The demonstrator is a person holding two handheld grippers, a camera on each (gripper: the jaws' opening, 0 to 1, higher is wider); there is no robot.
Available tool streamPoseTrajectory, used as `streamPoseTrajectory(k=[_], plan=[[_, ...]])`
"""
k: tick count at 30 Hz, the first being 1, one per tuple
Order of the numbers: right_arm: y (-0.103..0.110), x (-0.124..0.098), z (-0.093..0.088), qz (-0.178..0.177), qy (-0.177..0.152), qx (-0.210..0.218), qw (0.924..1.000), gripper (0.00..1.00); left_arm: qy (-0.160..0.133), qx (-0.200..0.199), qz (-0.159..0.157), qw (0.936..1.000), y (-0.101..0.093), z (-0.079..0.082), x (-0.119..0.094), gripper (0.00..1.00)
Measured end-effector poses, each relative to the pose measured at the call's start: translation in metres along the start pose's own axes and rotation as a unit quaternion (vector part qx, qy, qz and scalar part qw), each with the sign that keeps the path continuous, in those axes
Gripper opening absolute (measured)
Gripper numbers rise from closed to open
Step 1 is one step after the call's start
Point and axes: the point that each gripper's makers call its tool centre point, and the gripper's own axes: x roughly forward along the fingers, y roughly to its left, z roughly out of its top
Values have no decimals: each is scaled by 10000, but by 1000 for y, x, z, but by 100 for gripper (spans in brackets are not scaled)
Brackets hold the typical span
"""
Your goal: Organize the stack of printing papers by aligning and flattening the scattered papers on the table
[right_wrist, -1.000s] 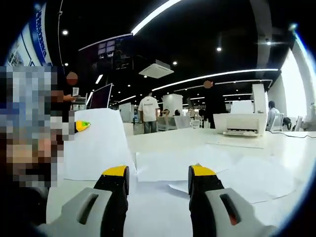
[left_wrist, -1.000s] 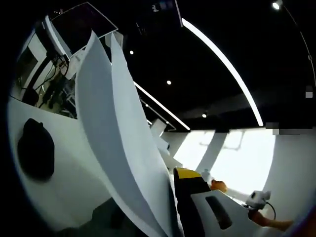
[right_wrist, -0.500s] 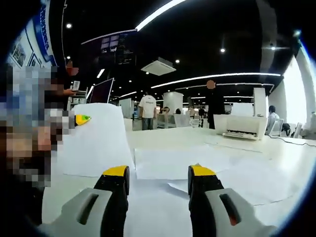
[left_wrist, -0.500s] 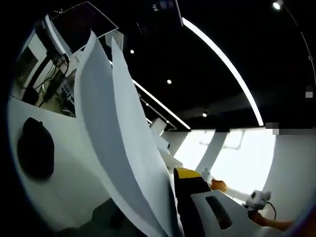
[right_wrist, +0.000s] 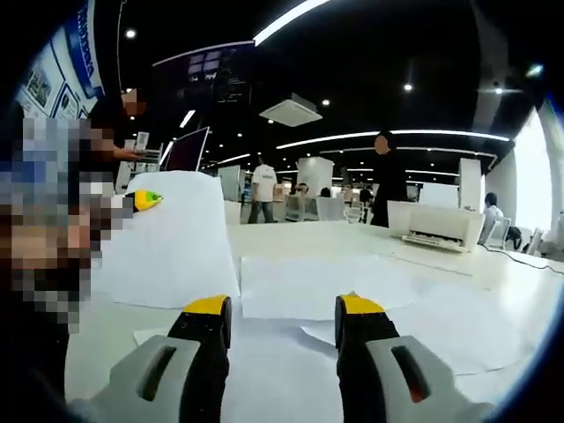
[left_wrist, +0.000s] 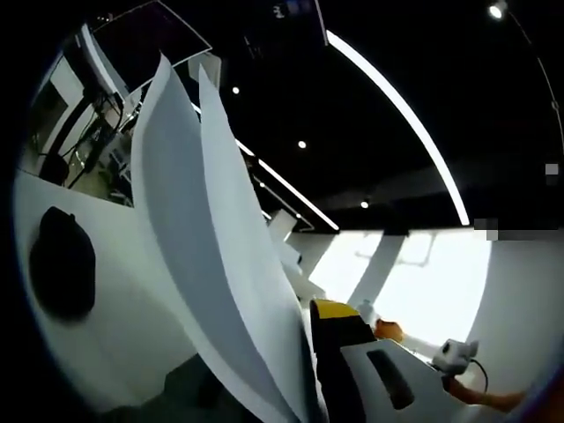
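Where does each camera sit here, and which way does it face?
Left gripper view: rides the left gripper, tilted up at the ceiling; held paper sheets rise beside its yellow-tipped jaw.
Right gripper view: rides the right gripper, facing level across the table with scattered papers; both open jaws show.
Shared: the held sheets, and the left gripper's yellow tip at left in the right gripper view.

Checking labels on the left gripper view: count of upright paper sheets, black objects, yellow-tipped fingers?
Paper sheets, upright: 2
Black object: 1
Yellow-tipped fingers: 1
Total: 4
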Motion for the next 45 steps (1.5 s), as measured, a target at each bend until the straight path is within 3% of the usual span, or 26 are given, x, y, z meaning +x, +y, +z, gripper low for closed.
streamPoseTrajectory(k=[5,14,20,26,31,35,39,42,45], plan=[[8,3,-1,418,15,-35,9991,41,6,-25,-1,10000,0,0,0,11],[14,11,-11,731,263,-557,9954,41,-1,-3,8,10000,0,0,0,11],[13,15,-16,753,388,-651,9943,41,-12,61,34,10000,0,0,1,11],[16,15,-19,818,462,-1011,9904,37,-24,52,26,10000,0,0,0,11],[11,20,-23,489,668,-1747,9811,34,-7,97,36,9999,2,-1,1,11],[2,22,-23,201,733,-2071,9754,28,5,128,49,9999,5,-1,1,11],[-1,26,-28,13,978,-2616,9602,23,10,128,105,9999,8,-1,2,11],[4,31,-24,2,914,-3047,9481,20,10,130,111,9999,9,-1,2,11],[8,36,-24,74,887,-3229,9422,17,4,127,107,9999,10,0,1,11]])
